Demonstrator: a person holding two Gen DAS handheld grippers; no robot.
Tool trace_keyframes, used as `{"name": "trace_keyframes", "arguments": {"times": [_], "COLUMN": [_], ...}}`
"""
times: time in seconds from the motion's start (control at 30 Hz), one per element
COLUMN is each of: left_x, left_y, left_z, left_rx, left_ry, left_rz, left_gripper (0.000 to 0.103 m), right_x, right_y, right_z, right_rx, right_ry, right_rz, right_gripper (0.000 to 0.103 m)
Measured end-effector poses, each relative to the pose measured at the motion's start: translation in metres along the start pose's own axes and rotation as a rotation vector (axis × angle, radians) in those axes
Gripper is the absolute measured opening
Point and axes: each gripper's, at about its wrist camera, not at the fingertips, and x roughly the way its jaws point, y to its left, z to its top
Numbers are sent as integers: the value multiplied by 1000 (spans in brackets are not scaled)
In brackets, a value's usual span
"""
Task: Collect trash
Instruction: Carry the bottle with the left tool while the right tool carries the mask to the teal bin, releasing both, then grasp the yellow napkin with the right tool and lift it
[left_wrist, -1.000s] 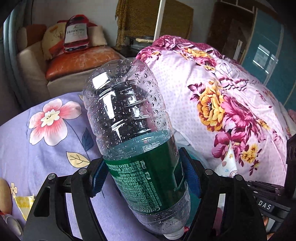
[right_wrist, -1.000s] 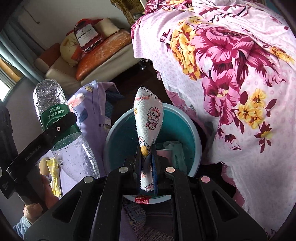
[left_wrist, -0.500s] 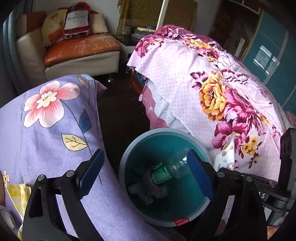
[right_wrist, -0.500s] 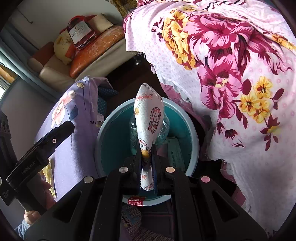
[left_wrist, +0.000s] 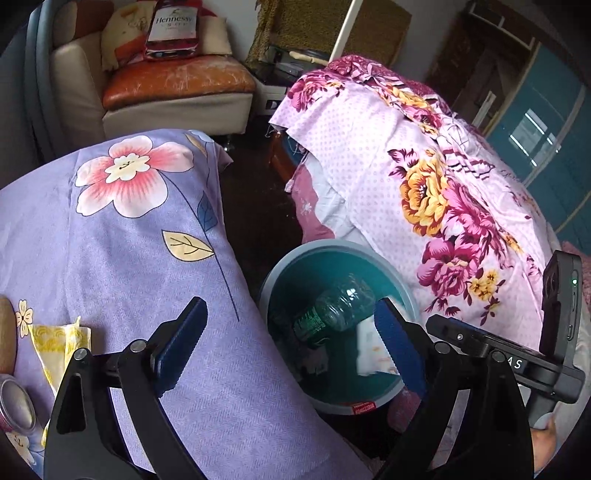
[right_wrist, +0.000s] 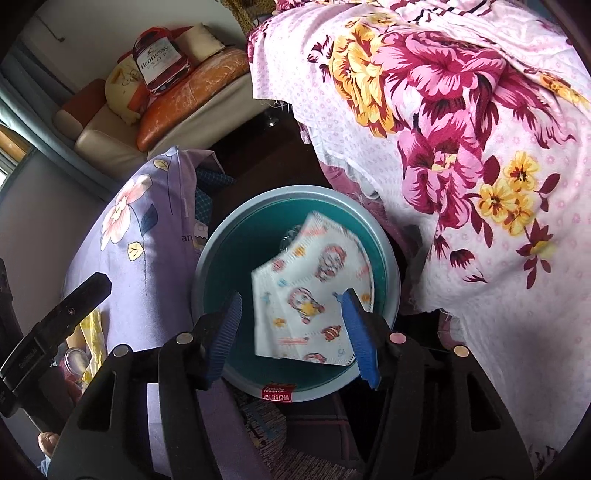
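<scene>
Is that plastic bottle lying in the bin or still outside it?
In. The plastic bottle lies tipped on its side inside the teal bin, down among other scraps, with no tongs touching it.

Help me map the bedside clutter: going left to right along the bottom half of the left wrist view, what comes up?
Metal can → yellow wrapper → purple floral blanket → green-label plastic bottle in the teal bin → pink floral bedsheet.

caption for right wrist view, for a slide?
Right hand-held gripper, just opened, drops a cartoon-print mask over the teal bin.
</scene>
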Motion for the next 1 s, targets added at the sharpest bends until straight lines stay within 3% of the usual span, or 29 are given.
{"name": "trace_keyframes", "arguments": {"times": [0.17, 0.3, 0.57, 1.0], "left_x": [-15, -29, -63, -124], "left_y": [12, 25, 65, 153], "left_z": [-10, -19, -38, -62], "left_rx": [-20, -37, -74, -167], "left_ry": [4, 2, -11, -59], "left_rz": [-2, 7, 51, 122], "left_gripper": [92, 92, 92, 92], "right_x": [-6, -10, -13, -3], "right_y": [7, 21, 55, 150], "right_z": [-4, -10, -25, -51], "right_rx": [2, 0, -40, -187], "right_ry": [5, 26, 47, 101], "right_rz": [5, 29, 50, 82], "right_gripper": [70, 74, 75, 75]}}
